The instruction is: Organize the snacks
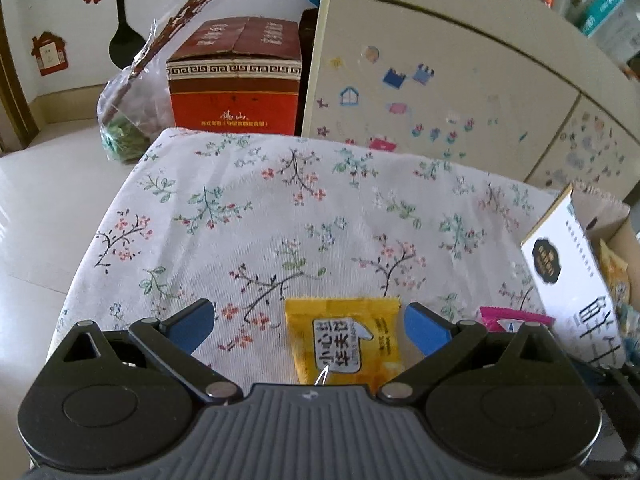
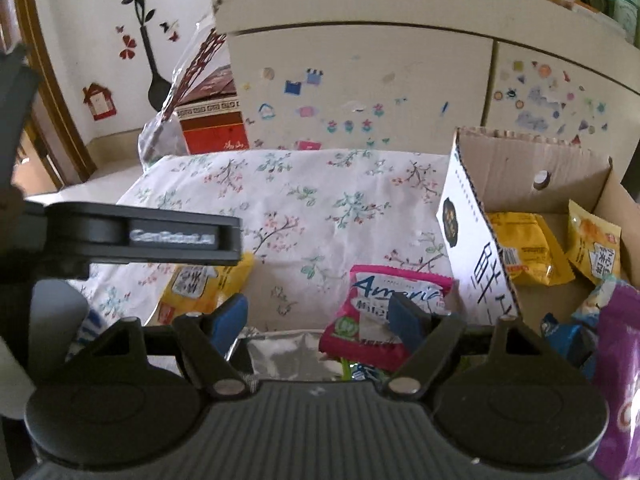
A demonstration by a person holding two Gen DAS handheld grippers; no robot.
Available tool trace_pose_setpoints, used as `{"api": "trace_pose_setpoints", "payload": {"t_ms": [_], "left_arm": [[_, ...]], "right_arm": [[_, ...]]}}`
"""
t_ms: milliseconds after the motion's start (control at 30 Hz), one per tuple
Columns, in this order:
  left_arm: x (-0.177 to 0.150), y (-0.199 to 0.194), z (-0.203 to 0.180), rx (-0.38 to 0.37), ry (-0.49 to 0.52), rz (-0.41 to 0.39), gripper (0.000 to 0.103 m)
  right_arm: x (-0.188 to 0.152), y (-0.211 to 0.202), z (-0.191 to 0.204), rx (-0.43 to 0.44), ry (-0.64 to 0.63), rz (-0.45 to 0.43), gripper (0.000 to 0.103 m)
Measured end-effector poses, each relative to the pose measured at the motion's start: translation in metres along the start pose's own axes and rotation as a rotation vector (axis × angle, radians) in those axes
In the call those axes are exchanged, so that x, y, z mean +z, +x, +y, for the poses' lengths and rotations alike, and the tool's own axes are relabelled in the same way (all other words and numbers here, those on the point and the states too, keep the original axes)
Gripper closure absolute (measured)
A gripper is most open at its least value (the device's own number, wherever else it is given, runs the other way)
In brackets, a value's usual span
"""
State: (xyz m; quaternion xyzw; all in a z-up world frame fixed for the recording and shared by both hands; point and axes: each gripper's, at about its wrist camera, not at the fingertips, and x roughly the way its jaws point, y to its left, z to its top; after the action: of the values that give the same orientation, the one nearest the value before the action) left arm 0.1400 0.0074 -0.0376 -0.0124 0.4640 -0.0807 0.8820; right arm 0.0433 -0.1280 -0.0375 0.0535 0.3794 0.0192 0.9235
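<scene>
A yellow snack packet (image 1: 344, 340) lies on the floral cloth (image 1: 280, 216) between the blue pads of my left gripper (image 1: 310, 326), which is open around it. In the right wrist view the same packet (image 2: 200, 284) lies under the left gripper's body (image 2: 132, 236). My right gripper (image 2: 318, 318) is open and empty; a pink snack packet (image 2: 384, 312) lies partly under its right pad, and a silver packet (image 2: 288, 356) lies between the fingers. The cardboard box (image 2: 532, 160) at right holds yellow packets (image 2: 528, 252) and others. The pink packet also shows in the left wrist view (image 1: 508, 320).
A white carton side (image 1: 572, 280) of the box stands at right. A purple bag (image 2: 620, 360) and blue packet (image 2: 564, 332) sit at the box's near end. A red box (image 1: 236, 80) and plastic bag (image 1: 128, 120) stand on the floor beyond the table, beside a beige cabinet (image 1: 440, 80).
</scene>
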Motion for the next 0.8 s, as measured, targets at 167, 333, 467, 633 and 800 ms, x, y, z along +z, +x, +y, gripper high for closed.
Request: {"api": "trace_pose_setpoints", "payload": {"t_ms": [167,333,467,633,800], "left_arm": [[-0.009,0.003,-0.001,0.003,0.041,0.034,0.000],[-0.025,0.000,0.002,0.053,0.096,0.068,0.000],[-0.037,-0.012,0.014,0.050,0.069,0.098,0.000],[-0.055,-0.030,0.029,0.075,0.060,0.146,0.000],[-0.071,-0.054,0.033,0.149,0.131,0.170,0.000]], "right_arm": [[-0.008,-0.009,0.001,0.074,0.042,0.010,0.024],[-0.022,-0.022,0.005,0.156,0.037,0.009,0.024],[-0.035,-0.036,0.010,0.230,0.040,0.032,0.024],[-0.055,-0.057,0.017,0.302,0.026,0.078,0.024],[-0.071,-0.083,0.023,0.355,-0.001,0.131,0.024]]}}
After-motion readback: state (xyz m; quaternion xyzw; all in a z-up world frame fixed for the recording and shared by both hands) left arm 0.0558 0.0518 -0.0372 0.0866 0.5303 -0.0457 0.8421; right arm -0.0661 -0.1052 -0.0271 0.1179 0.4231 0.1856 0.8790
